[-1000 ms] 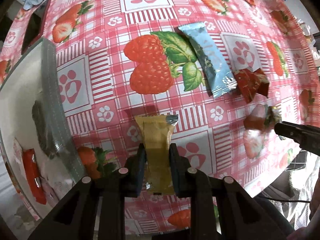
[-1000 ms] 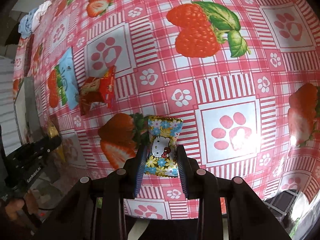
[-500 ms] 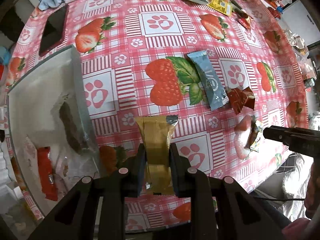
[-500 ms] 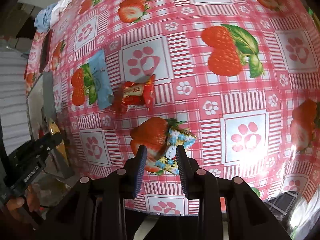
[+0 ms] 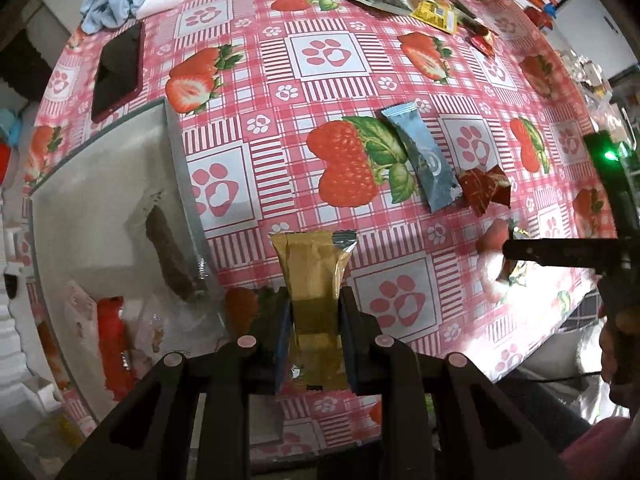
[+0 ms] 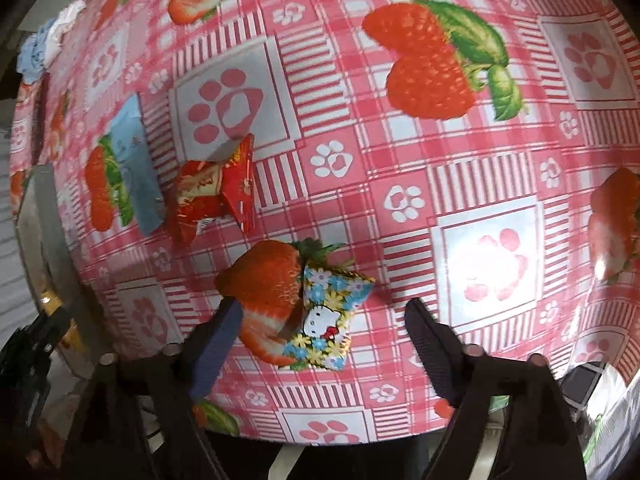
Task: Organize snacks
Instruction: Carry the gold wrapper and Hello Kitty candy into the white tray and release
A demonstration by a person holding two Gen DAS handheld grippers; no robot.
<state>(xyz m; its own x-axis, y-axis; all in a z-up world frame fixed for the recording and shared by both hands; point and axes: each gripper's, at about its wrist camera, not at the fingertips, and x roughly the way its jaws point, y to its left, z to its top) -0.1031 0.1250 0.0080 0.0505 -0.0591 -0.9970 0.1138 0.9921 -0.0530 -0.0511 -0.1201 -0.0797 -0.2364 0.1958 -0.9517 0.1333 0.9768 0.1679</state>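
Left gripper (image 5: 314, 316) jaws clamping gold snack bar (image 5: 316, 280); right gripper (image 6: 324, 320) jaws just opening, floral candy (image 6: 326, 320) between, unpressed

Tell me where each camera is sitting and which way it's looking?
Left wrist: sits on the left gripper, looks down at the gold snack it clamps and the white box; the person's hand shows.
Right wrist: sits on the right gripper, looks down at the kitty candy; its jaws just opened.
Both show the blue packet and red candy.
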